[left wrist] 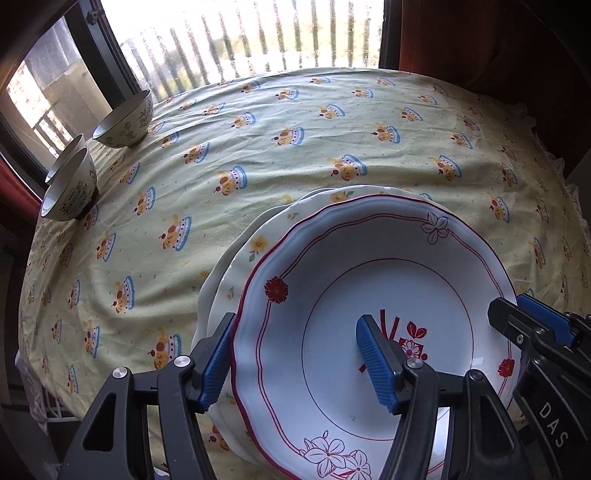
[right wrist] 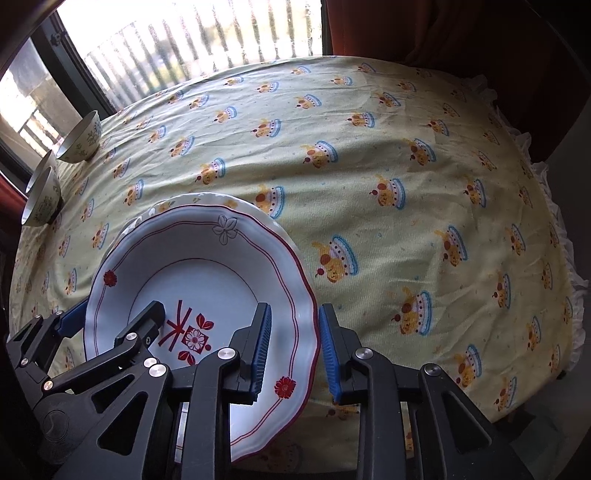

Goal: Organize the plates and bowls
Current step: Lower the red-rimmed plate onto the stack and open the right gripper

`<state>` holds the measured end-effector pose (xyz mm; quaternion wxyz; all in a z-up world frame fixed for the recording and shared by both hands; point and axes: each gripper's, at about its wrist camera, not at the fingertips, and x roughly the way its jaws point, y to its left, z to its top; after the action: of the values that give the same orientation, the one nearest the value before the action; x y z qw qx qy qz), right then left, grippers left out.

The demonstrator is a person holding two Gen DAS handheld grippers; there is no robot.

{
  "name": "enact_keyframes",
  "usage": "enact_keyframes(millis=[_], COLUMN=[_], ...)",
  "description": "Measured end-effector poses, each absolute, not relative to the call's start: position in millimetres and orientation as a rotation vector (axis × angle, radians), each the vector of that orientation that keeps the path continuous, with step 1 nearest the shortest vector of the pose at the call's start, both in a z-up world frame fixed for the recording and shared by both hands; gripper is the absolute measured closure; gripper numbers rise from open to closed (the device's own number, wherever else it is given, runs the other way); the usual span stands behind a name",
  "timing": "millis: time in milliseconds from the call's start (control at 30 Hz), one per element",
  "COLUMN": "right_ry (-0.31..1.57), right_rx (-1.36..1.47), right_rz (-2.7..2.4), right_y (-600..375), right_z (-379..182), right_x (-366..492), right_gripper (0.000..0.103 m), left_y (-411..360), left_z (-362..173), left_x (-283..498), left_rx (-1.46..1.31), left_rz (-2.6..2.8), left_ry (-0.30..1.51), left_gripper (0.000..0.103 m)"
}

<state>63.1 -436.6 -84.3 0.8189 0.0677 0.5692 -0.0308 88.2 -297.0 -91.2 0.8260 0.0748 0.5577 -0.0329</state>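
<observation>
A white plate with a red rim and red flowers (left wrist: 369, 280) lies on top of a cream plate with yellow flowers (left wrist: 255, 247), and another white plate shows beneath. My left gripper (left wrist: 295, 362) is open and straddles the red-rimmed plate's left rim, one finger inside and one outside. My right gripper (right wrist: 293, 354) is open and straddles the same plate's (right wrist: 207, 280) right rim; it also shows in the left wrist view (left wrist: 532, 325). Three patterned bowls stand at the far left: a single one (left wrist: 125, 120) and two nested ones (left wrist: 70, 190).
The table carries a yellow cloth with a cake print (left wrist: 295, 122). A window with a railing (left wrist: 240, 40) runs along the far edge. Red curtains (right wrist: 443, 29) hang at the back right. The bowls also show in the right wrist view (right wrist: 81, 138).
</observation>
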Motion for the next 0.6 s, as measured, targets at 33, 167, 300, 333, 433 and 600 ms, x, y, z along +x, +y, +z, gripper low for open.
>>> enact_keyframes(millis=[33, 167, 300, 333, 433, 600], right_ry=[1.209, 1.192, 1.197, 1.196, 1.196, 1.212], right_rx=[0.129, 0.067, 0.063, 0.058, 0.055, 0.079], right_rz=[-0.061, -0.036, -0.026, -0.023, -0.013, 0.006], right_y=[-434.4, -422.9, -422.5, -421.9, -421.0, -423.5], right_z=[-83.4, -80.9, -82.7, -82.7, -83.4, -83.7], right_x=[63.4, 66.4, 70.8, 71.4, 72.3, 74.7], right_gripper=[0.077, 0.077, 0.077, 0.077, 0.077, 0.074], left_y=[-296.7, -295.9, -296.9, -296.8, -295.3, -289.4], left_z=[-91.9, -93.5, -94.9, -95.0, -94.7, -92.3], left_x=[88.1, 88.3, 88.7, 88.8, 89.2, 91.4], left_rx=[0.165, 0.168, 0.169, 0.166, 0.149, 0.125], left_rz=[-0.056, -0.032, -0.015, -0.012, -0.013, -0.023], left_ry=[1.184, 1.183, 1.186, 1.186, 1.194, 1.226], left_gripper=[0.037, 0.033, 0.03, 0.029, 0.025, 0.021])
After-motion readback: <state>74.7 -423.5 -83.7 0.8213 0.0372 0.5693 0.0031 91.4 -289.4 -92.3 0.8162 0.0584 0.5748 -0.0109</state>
